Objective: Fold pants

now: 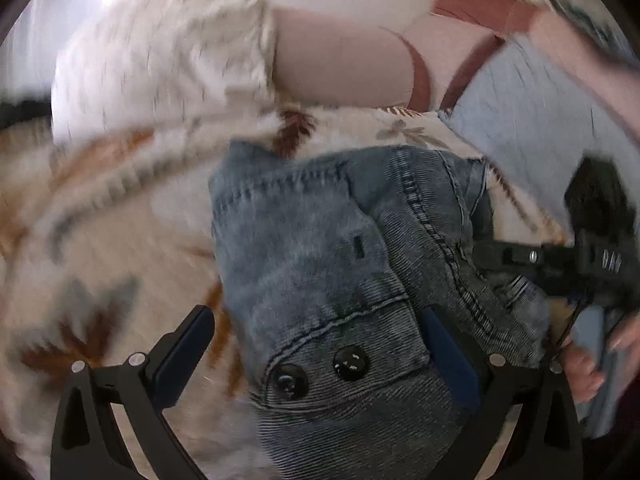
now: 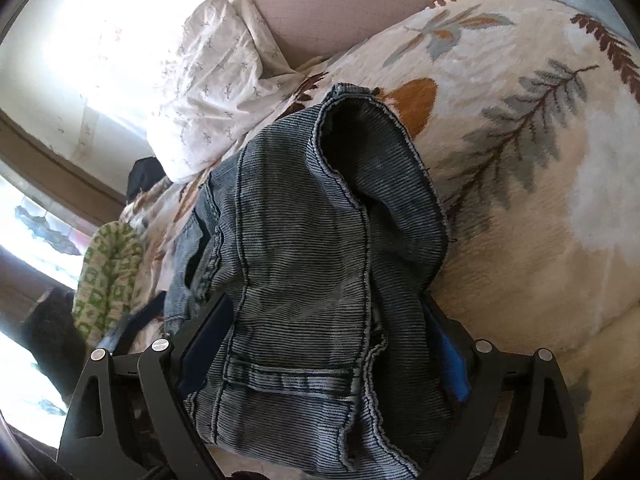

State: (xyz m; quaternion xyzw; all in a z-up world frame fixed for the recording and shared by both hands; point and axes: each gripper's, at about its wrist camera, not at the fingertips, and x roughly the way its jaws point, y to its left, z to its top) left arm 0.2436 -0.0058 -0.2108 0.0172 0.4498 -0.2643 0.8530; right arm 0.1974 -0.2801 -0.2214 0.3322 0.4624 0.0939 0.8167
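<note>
- The pants (image 2: 304,240) lie bunched on the bed (image 2: 520,200), stretching away from both grippers.
- Right gripper (image 2: 320,344): jaws wide around them.
- Left gripper (image 1: 320,352): jaws wide, at the buttons (image 1: 320,372).

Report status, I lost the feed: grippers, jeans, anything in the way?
Left gripper open. Right gripper open, astride jeans. Jeans bunched on leaf-print blanket. Nothing blocking.

The bunched blue denim pants (image 2: 304,240) lie on the cream leaf-patterned blanket (image 2: 520,200) that covers the bed. In the right wrist view a white printed pillow (image 2: 208,92) lies behind them to the left, with a pink padded headboard (image 2: 352,4) behind it, and a green-and-white patterned cloth (image 2: 108,276) lies at the blanket's left edge, left of the pants
</note>
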